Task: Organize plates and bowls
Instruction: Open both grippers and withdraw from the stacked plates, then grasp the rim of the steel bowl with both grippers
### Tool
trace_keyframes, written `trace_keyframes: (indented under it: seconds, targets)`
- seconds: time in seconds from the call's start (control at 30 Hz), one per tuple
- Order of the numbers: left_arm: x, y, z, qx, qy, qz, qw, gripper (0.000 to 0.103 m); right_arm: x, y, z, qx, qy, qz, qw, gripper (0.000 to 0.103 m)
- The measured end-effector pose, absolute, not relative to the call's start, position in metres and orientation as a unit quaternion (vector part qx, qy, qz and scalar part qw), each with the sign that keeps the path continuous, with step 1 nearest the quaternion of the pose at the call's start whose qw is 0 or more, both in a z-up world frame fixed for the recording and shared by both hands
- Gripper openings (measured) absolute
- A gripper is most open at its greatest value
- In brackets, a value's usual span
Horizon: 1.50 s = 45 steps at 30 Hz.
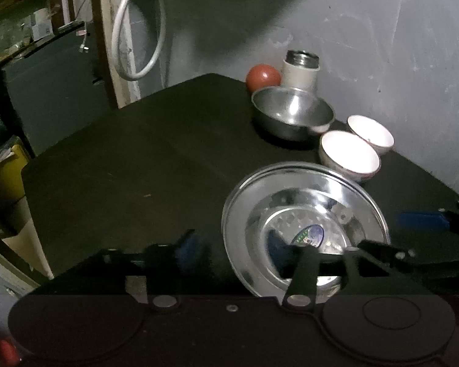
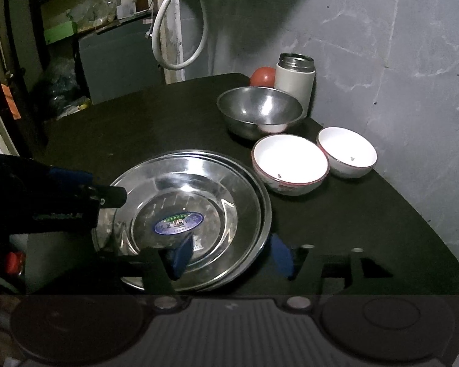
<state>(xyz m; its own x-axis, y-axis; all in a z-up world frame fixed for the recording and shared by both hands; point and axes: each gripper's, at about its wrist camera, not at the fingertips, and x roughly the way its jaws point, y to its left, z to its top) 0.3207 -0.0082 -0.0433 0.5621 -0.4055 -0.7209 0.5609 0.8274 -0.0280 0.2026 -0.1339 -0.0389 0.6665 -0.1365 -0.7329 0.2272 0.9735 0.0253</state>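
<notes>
Stacked steel plates (image 1: 306,202) (image 2: 199,183) with an oval sticker in the middle lie on the black table (image 1: 122,168) (image 2: 352,229). My left gripper (image 1: 235,244) is open and straddles the stack's left rim, with one blue pad over the plate and the other outside it. It also shows in the right wrist view as the left gripper (image 2: 91,186). My right gripper (image 2: 229,255) is open astride the near right rim, and appears as the right gripper (image 1: 404,235) in the left wrist view. Behind stand a steel bowl (image 1: 292,116) (image 2: 260,113) and two white bowls (image 1: 348,156) (image 2: 290,165).
A white flask with a steel mouth (image 1: 300,73) (image 2: 295,79) and a red ball (image 1: 263,76) (image 2: 263,75) sit at the table's back corner against the grey wall. A white hose (image 1: 122,46) hangs on the wall. Cluttered shelves and boxes lie beyond the left table edge.
</notes>
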Motion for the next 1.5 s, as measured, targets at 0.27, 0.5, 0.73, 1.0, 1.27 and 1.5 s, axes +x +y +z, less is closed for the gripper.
trace_keyframes:
  seconds: [0.27,0.5,0.73,1.0,1.27,1.5]
  targets:
    - [0.319,0.003,-0.038,0.090,0.372,-0.253,0.889,0.098,0.185,-0.144,-0.035,0.071,0.380,-0.117,0.915,0.102]
    - [0.314,0.012,-0.041,0.077,0.387,-0.240,0.887,0.100,0.171,-0.153,-0.036,0.083,0.387,-0.127,0.909,0.103]
    - [0.311,0.008,-0.042,0.073,0.394,-0.227,0.888,0.101,0.166,-0.161,-0.034,0.078,0.391,-0.122,0.909,0.103]
    - [0.322,-0.009,-0.033,0.064,0.399,-0.197,0.893,0.101,0.173,-0.187,-0.035,0.086,0.364,-0.096,0.922,0.103]
    - [0.370,-0.056,-0.012,0.015,0.393,-0.160,0.905,0.102,0.221,-0.247,-0.034,0.080,0.321,-0.051,0.942,0.103]
    - [0.418,-0.105,-0.011,0.001,0.396,-0.131,0.909,0.102,0.278,-0.287,-0.036,0.067,0.300,-0.001,0.951,0.103]
